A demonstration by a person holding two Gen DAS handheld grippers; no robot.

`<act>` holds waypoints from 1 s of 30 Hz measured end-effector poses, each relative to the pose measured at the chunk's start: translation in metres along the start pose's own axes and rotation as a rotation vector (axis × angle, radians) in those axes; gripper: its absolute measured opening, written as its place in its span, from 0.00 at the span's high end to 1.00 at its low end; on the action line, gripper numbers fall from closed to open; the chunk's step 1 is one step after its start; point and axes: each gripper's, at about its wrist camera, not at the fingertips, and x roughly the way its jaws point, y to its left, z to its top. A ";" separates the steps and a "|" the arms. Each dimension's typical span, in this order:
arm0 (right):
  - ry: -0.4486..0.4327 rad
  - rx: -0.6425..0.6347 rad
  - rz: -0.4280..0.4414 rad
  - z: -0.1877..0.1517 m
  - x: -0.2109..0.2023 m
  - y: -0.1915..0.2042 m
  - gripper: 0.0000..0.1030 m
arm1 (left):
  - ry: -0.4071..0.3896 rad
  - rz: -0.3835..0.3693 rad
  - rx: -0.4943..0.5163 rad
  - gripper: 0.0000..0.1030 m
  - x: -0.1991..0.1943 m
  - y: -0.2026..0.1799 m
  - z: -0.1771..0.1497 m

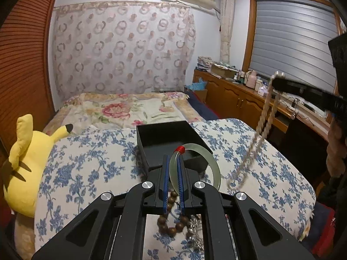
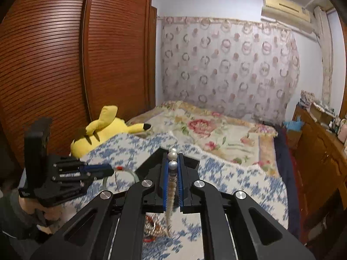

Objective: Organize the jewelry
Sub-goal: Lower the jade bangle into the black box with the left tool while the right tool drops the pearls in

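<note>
Above the blue-floral bed (image 1: 86,162), the left claw (image 1: 173,162) clamps a pale green jade bangle (image 1: 213,169); the right claw (image 2: 173,164) clamps a pearl necklace (image 2: 172,153).

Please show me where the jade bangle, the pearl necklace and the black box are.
jade bangle (image 1: 213,169), left wrist view, on its right arc.
pearl necklace (image 2: 172,164), right wrist view, on the grey pearl between the pads.
black box (image 1: 195,159), left wrist view, on its front wall.

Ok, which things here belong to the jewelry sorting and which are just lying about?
Job: jade bangle in left gripper, pearl necklace in right gripper, black box, wooden bead bracelet.
Lying about: yellow plush toy, cabinet clutter.
</note>
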 end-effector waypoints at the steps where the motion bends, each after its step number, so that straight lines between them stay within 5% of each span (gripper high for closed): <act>1: -0.009 -0.003 -0.006 0.006 0.000 -0.001 0.92 | -0.001 0.002 -0.001 0.94 0.001 0.001 0.002; 18: -0.049 -0.027 -0.054 0.072 0.049 -0.017 0.92 | 0.028 0.064 -0.023 0.94 0.060 0.026 0.034; 30: 0.098 -0.011 -0.047 0.045 0.113 -0.021 0.92 | 0.106 0.071 -0.034 0.93 0.095 0.026 0.024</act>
